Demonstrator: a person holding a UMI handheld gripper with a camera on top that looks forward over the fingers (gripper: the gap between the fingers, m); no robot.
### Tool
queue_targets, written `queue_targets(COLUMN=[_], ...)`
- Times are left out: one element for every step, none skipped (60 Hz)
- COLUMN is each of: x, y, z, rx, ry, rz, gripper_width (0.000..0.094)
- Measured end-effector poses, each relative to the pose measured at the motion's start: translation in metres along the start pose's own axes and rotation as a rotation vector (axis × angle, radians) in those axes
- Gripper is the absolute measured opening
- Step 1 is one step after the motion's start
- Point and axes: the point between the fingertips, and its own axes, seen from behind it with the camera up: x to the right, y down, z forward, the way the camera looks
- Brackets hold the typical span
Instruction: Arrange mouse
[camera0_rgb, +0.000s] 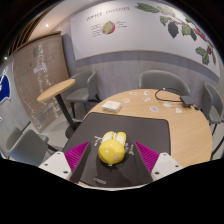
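A gripper (111, 160) reaches forward with its jaws partly closed around a yellow mouse (111, 149), the pink pads (77, 153) pressing against its left and right sides. The mouse sits over the near edge of a dark mat (135, 125), which lies on a round wooden worktop (185, 130). Beyond the mat, toward the far edge of the worktop, rest a small flat box (111, 105), a few scattered cards (160, 109) and a dark cable (170, 97). Grey chairs (163, 82) stand behind the worktop. A smaller round table (55, 91) stands further off, before a white wall.
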Motion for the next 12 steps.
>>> queue_targets(x=[0.000, 0.001, 0.003, 0.005, 0.008, 0.011, 0.015, 0.018, 0.023, 0.027, 0.033, 0.040], y=[0.000, 0.000, 0.001, 0.002, 0.003, 0.004, 0.006, 0.006, 0.007, 0.009, 0.011, 0.013], z=[-0.005, -0.010, -0.016, -0.022, -0.028, -0.034, -0.040, -0.047, -0.052, -0.058, -0.063, -0.067], rx=[0.005, 0.010, 0.014, 0.018, 0.023, 0.027, 0.032, 0.036, 0.041, 0.046, 0.051, 0.057], ry=[-0.014, -0.025, -0.036, -0.043, -0.049, -0.052, -0.055, -0.056, -0.057, -0.054, -0.049, -0.042], rz=[0.006, 0.011, 0.016, 0.022, 0.028, 0.035, 0.042, 0.048, 0.051, 0.052, 0.053, 0.054], gripper_width=[0.0868, 0.0863, 0.0858, 0.0858, 0.0859, 0.0859, 0.0858, 0.0858, 0.0857, 0.0858, 0.0858, 0.0858])
